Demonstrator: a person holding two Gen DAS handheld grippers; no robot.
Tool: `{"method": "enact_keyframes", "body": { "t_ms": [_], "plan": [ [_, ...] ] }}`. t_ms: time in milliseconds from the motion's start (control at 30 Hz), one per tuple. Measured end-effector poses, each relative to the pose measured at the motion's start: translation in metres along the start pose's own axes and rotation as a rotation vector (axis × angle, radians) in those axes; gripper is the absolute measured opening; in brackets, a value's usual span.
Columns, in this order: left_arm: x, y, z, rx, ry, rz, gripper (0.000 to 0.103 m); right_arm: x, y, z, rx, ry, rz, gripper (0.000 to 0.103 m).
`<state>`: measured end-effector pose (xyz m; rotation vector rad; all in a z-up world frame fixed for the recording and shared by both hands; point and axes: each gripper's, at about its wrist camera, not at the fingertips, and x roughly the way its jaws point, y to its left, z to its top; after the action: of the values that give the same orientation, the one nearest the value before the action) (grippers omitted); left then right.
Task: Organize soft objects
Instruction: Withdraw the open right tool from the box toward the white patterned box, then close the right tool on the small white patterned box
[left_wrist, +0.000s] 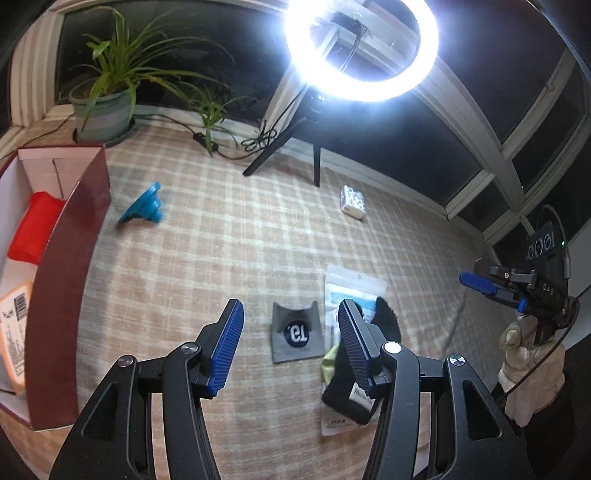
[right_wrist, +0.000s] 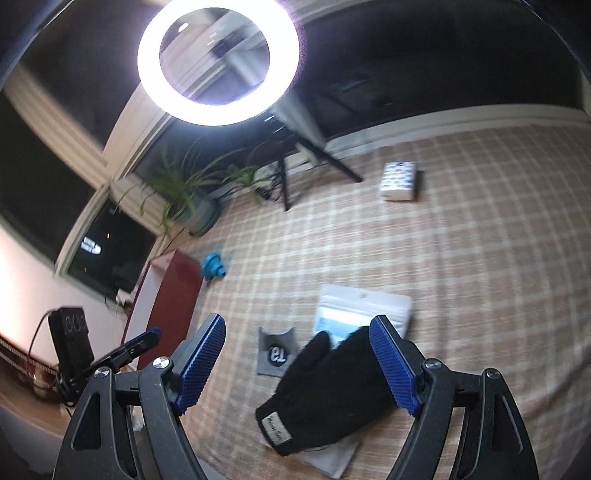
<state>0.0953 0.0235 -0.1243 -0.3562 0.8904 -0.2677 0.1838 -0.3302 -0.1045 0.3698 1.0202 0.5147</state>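
Left gripper (left_wrist: 291, 343) hangs part open, nothing between its pads, over the plaid counter (left_wrist: 221, 236). Its right finger hides part of the black glove (left_wrist: 345, 400), which lies on a white pouch (left_wrist: 352, 288). Right gripper (right_wrist: 297, 363) gapes wide and empty above the same glove. The red box (left_wrist: 70, 280) is cut off at the frame's edge.

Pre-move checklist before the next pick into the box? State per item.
1. Left gripper empty, fingers apart: ok.
2. Right gripper empty, fingers apart: ok.
3. Black glove free to take: ok, lies loose on the white plastic pouch.
4. Red box open: ok.
5. Room left in the box: cannot tell, red cloth item already inside.
6. Grey patch unobstructed: ok.
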Motion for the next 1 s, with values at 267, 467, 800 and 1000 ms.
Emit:
{"method": "enact_keyframes", "body": {
  "t_ms": [267, 467, 800, 1000],
  "plan": [
    [-0.036, 0.015, 0.010, -0.051, -0.139, 0.067, 0.052, -0.029, -0.029, 0.015, 0.046, -0.101, 0.000, 0.077],
    [-0.054, 0.031, 0.014, -0.091, -0.190, 0.130, 0.053, -0.030, -0.035, 0.033, 0.029, -0.110, -0.003, 0.077],
    [-0.018, 0.030, 0.018, -0.125, -0.131, 0.120, 0.053, -0.012, -0.033, 0.075, 0.004, -0.087, -0.001, 0.077],
    [-0.007, 0.047, 0.046, -0.145, -0.123, 0.191, 0.052, 0.017, -0.042, 0.104, -0.001, -0.049, -0.028, 0.077]
  ]
}}
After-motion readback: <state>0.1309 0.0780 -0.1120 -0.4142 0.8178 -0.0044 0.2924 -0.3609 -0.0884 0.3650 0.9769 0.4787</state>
